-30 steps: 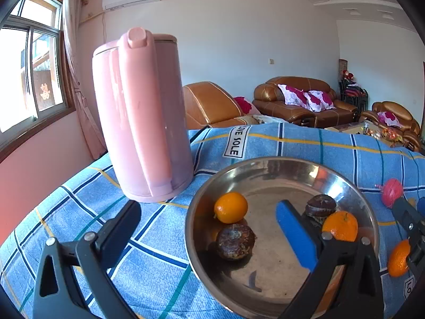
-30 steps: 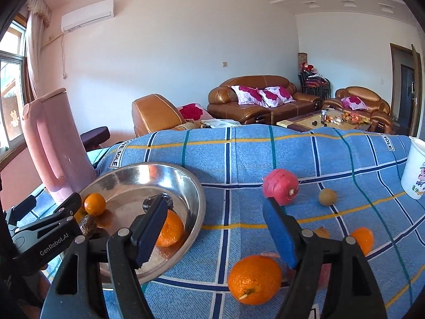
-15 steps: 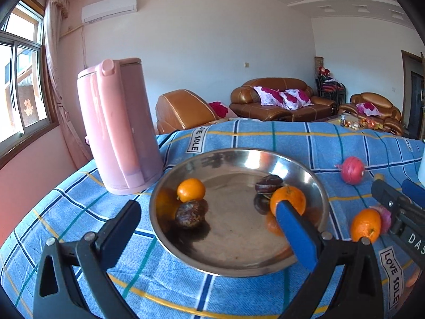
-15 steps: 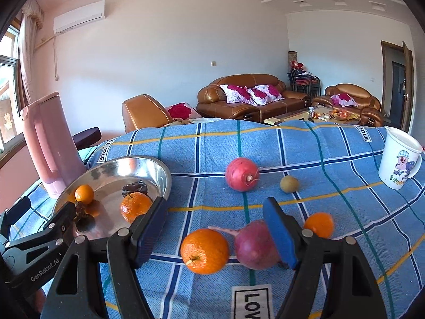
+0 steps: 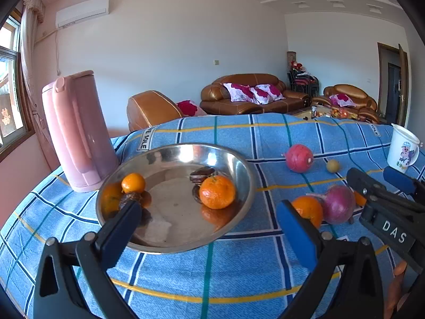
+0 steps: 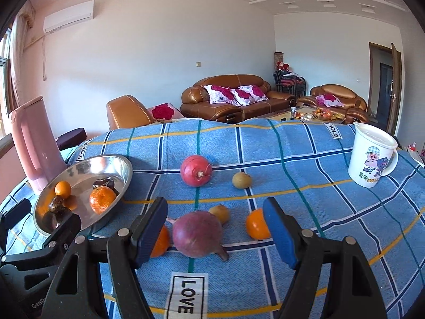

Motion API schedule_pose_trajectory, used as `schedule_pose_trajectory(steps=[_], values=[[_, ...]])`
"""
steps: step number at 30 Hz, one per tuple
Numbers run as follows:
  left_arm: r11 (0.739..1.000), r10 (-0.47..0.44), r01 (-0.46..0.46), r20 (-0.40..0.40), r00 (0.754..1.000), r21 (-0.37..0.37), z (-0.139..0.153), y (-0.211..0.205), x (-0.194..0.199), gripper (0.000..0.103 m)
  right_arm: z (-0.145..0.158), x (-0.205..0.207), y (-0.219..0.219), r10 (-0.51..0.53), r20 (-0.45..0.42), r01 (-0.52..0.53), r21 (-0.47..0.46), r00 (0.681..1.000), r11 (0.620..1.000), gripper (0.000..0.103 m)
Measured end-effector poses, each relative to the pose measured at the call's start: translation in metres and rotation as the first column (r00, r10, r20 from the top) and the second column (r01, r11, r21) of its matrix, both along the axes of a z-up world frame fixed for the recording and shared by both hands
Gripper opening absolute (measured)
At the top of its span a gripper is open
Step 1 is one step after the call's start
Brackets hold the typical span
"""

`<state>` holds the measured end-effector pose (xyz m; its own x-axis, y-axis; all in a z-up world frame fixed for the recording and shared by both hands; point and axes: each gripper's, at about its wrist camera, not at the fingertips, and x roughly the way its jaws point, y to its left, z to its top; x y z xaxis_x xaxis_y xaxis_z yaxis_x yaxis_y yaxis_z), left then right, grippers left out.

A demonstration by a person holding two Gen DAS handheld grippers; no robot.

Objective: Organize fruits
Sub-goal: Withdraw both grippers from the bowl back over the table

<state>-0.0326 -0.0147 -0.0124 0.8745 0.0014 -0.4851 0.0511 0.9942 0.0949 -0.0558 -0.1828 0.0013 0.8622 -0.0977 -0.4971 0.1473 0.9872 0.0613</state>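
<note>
Steel bowl (image 5: 239, 164) on a blue checked cloth (image 6: 292, 159), holding a large orange (image 5: 217, 192), a small orange (image 5: 133, 182) and two dark wrinkled fruits, one (image 5: 203, 172) behind the large orange and one (image 5: 129, 198) just under the small one. A tall pink jug (image 5: 77, 130) stands just left of the bowl. Outside the bowl, on the cloth: a red round fruit (image 6: 196, 170), a small tan fruit (image 6: 241, 180), a purple-red root-like fruit (image 6: 197, 234) with another small tan fruit (image 6: 220, 212) just behind it, an orange (image 6: 256, 224) to its right and an orange (image 6: 160, 242) to its left, partly hidden by the finger.

Left gripper (image 5: 207, 232): jaws wide apart and empty, in front of the bowl's near rim. Right gripper (image 6: 215, 231): jaws wide apart, the purple-red fruit seen between them, pads clear of it.

Legible writing: cloth patches reading "LOVE" (image 6: 186, 296) and "SOLE" (image 5: 143, 140); "DAS" on the right gripper's body in the left wrist view; "Gen" on the left gripper's body in the right wrist view. A white mug (image 6: 372, 156) at far right carries a cartoon pig and coloured lettering too small to read.
</note>
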Motion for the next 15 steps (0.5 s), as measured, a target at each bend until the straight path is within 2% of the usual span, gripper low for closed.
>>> schedule_pose_trajectory(steps=[10, 15], values=[[0.998, -0.060, 0.060, -0.029, 0.998, 0.000, -0.003, -0.028, -0.003, 0.103, -0.004, -0.004, -0.038, -0.046, -0.027, 0.046, 0.005, 0.999, 0.999, 0.075], [0.996, -0.090, 0.090, -0.048, 0.995, 0.003, -0.003, -0.036, -0.004, 0.103, -0.005, -0.004, -0.062, -0.089, -0.042, 0.087, -0.032, 0.995, 0.996, 0.075]])
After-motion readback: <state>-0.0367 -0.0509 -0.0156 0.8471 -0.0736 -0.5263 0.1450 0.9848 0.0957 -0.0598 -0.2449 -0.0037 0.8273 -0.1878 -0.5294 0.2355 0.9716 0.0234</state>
